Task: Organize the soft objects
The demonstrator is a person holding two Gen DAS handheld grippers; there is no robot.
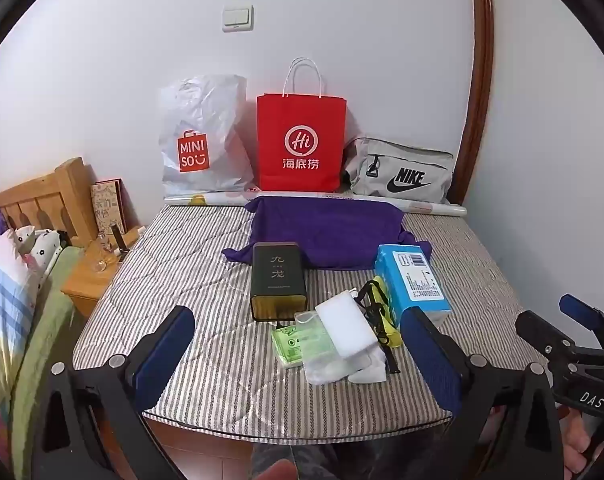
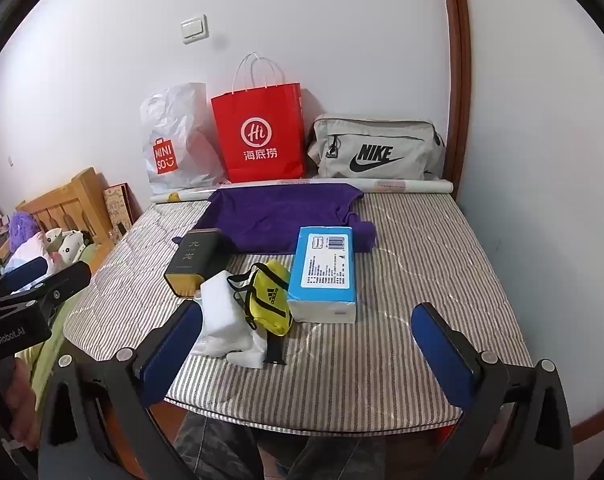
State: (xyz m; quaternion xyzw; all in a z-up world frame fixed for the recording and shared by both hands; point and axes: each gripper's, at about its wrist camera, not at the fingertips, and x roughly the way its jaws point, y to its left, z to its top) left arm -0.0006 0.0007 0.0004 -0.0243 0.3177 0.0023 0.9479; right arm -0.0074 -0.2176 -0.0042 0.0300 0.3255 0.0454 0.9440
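Note:
On the striped mattress (image 1: 182, 280) (image 2: 422, 264) lie a purple cloth (image 1: 326, 232) (image 2: 278, 216), a blue tissue pack (image 1: 412, 280) (image 2: 326, 272), a white sponge (image 1: 346, 328) (image 2: 222, 312), a yellow Adidas pouch (image 1: 386, 312) (image 2: 270, 296), a green packet (image 1: 298, 344) and a dark tin (image 1: 278, 280) (image 2: 192, 264). My left gripper (image 1: 298, 344) is open, near the front edge, with the small pile between its fingers' line. My right gripper (image 2: 306, 344) is open, in front of the tissue pack, holding nothing.
A red paper bag (image 1: 300, 144) (image 2: 262, 136), a white Miniso bag (image 1: 202, 140) (image 2: 174, 140) and a grey Nike bag (image 1: 402, 172) (image 2: 374, 152) stand against the back wall. A wooden nightstand (image 1: 90, 272) and another bed (image 1: 22, 280) are to the left.

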